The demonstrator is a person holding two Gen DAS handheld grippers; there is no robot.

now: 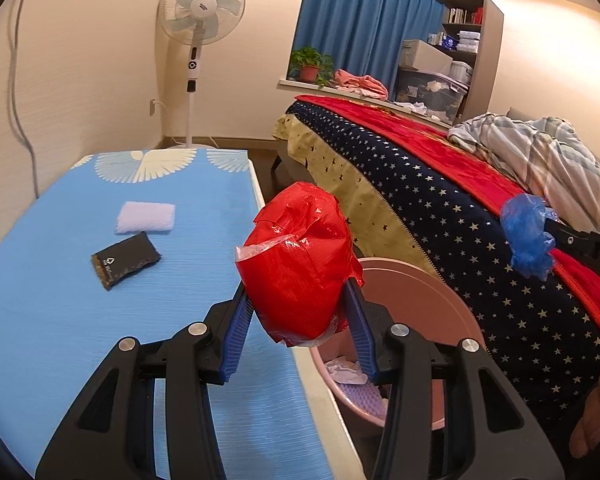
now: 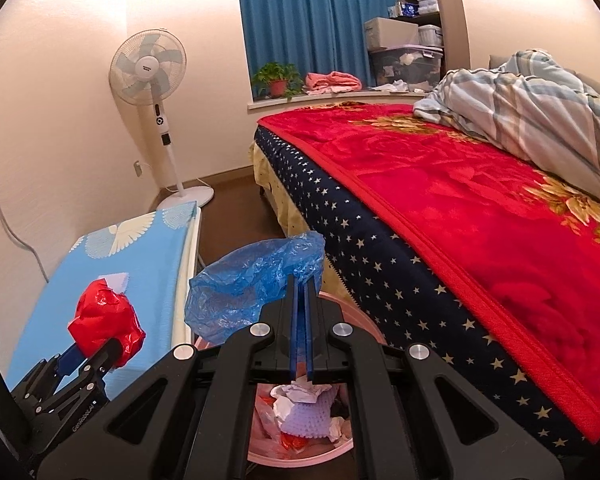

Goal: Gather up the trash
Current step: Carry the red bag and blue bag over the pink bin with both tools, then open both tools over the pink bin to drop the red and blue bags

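My left gripper (image 1: pixel 298 298) is shut on a crumpled red plastic bag (image 1: pixel 300 264), held over the edge of the blue table beside the pink trash bin (image 1: pixel 432 292). In the right wrist view the same red bag (image 2: pixel 106 322) and left gripper (image 2: pixel 100 350) show at lower left. My right gripper (image 2: pixel 302 284) is shut on a crumpled blue plastic bag (image 2: pixel 252 284), directly above the pink bin (image 2: pixel 260 456), which holds white paper and other scraps. The blue bag (image 1: pixel 528 236) also shows at the right of the left wrist view. A black wrapper (image 1: pixel 126 260) lies on the table.
A folded white cloth (image 1: pixel 146 217) rests on the blue-covered table (image 1: pixel 60 320). The bed with a red blanket (image 2: pixel 460 200) and starry sheet runs close along the bin's right. A standing fan (image 2: pixel 150 68) is in the corner. A hand (image 1: pixel 596 420) shows at lower right.
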